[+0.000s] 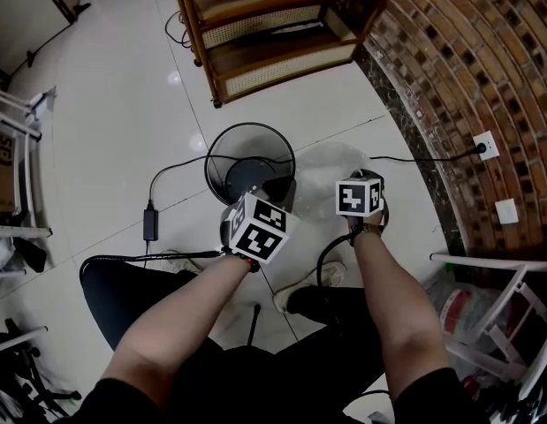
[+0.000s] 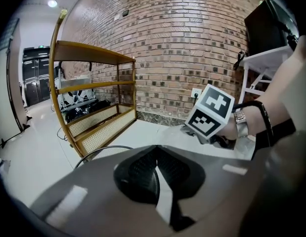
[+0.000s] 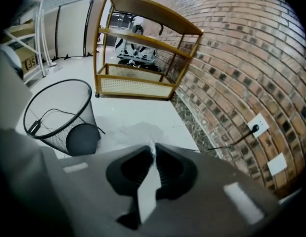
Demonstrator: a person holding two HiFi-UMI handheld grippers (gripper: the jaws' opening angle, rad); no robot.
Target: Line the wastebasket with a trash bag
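While the jaws of the left gripper (image 2: pixel 155 154) are pressed together near the wastebasket (image 3: pixel 61 115), the right gripper (image 3: pixel 152 151) has its jaws pinching an edge of the trash bag (image 3: pixel 135 131), which is spread just beside that wastebasket.

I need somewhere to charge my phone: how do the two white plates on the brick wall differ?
The far plate has a black plug in it, its cable trailing over the floor; the near plate has nothing plugged in. The far plate sits toward the wooden shelf, the near plate by the white rack. Both are white, squarish and set in the brick wall.
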